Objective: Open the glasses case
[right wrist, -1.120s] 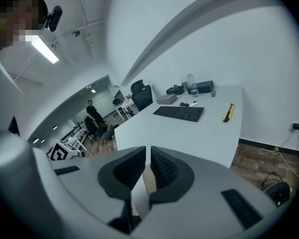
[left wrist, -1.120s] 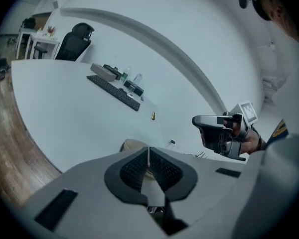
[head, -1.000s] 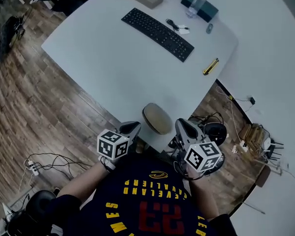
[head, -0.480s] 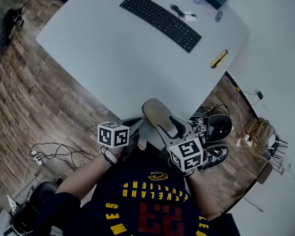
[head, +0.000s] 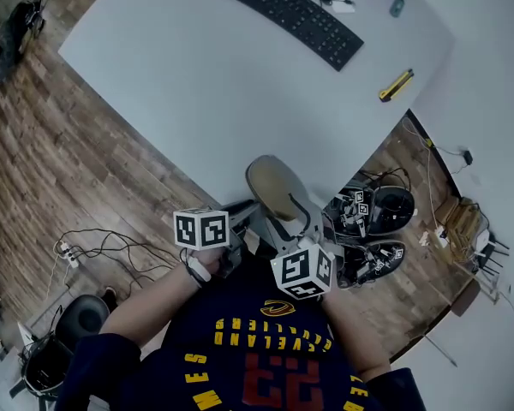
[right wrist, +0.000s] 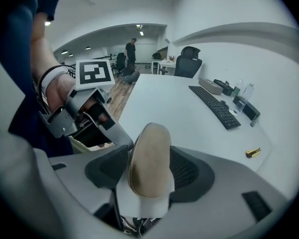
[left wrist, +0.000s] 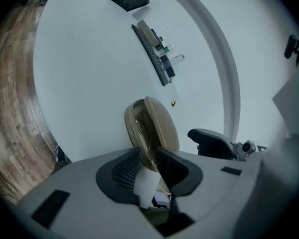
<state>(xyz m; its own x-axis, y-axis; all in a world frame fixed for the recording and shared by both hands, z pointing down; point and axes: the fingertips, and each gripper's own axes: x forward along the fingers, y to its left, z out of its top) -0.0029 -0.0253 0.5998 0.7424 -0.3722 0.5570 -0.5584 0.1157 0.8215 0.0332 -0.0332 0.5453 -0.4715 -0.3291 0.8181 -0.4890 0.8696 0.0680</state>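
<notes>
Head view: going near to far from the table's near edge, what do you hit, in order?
Order: tan oval glasses case → yellow utility knife → black keyboard.

Head view steeply down over the table [head: 197, 84] — gripper views close, sharing the glasses case [left wrist: 157, 128].

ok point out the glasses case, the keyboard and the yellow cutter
glasses case [head: 271, 185]: head view, on its tan outer shell.
keyboard [head: 286, 16]: head view, middle of the black keys.
yellow cutter [head: 396, 85]: head view, middle of its body.
</notes>
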